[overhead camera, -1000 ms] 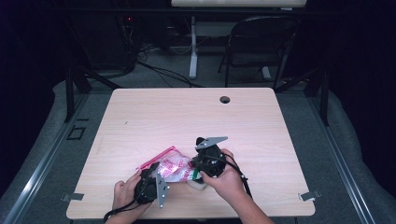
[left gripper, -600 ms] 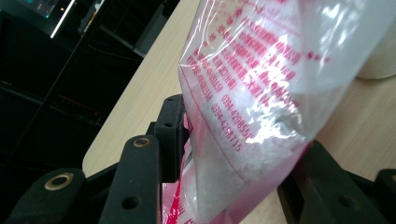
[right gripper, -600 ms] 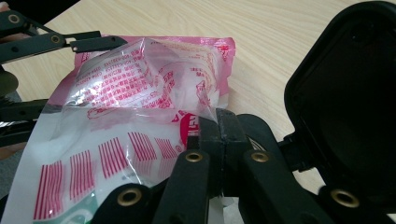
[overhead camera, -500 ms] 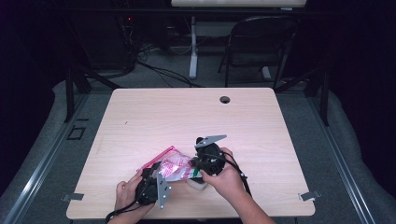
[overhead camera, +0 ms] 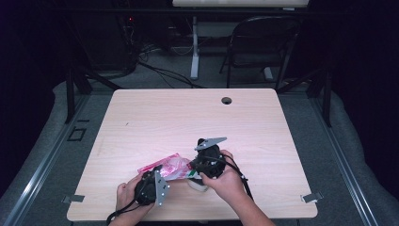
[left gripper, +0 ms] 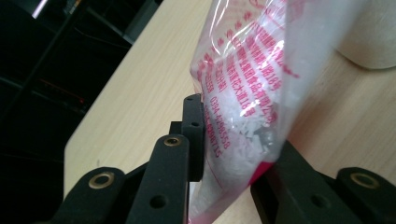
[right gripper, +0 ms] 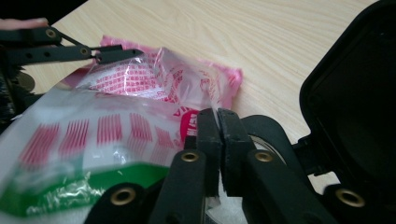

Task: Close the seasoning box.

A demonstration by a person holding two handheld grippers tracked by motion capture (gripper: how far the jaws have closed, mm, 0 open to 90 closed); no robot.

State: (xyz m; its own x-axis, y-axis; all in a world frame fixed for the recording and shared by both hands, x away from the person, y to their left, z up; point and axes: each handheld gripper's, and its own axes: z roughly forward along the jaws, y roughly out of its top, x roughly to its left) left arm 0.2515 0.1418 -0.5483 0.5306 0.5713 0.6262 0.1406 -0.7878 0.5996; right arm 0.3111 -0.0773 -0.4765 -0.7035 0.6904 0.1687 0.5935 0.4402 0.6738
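Pink and clear bag [overhead camera: 164, 168] of white grains, up off the desk [overhead camera: 188, 117], pinched at both ends. Long way of the bag: running sideways out from the white tub [overhead camera: 197, 184], one end just above the tub, the other end well off to the left of it.

Left tongs [overhead camera: 162, 176] at the end far from the tub. Just now squeezing tighter, with the fat, grain-filled part of the bag between them [left gripper: 233, 154]. Gripping the bag from both sides.

Right tongs [overhead camera: 190, 170] at the end nearest the tub, almost on top of it. Nearly all the way closed, pinching only a thin bit of the plastic edge [right gripper: 217, 126]. Just now loosening a tiny bit, but with the plastic between them and no gap to see.

Probably next: opening the bag or tipping grains into the tub. Key thing to watch: the tub sitting right under the right-hand end, so that end closer for pouring, and the left-hand end the one to lift. Thin right pinch maybe easy to slip.
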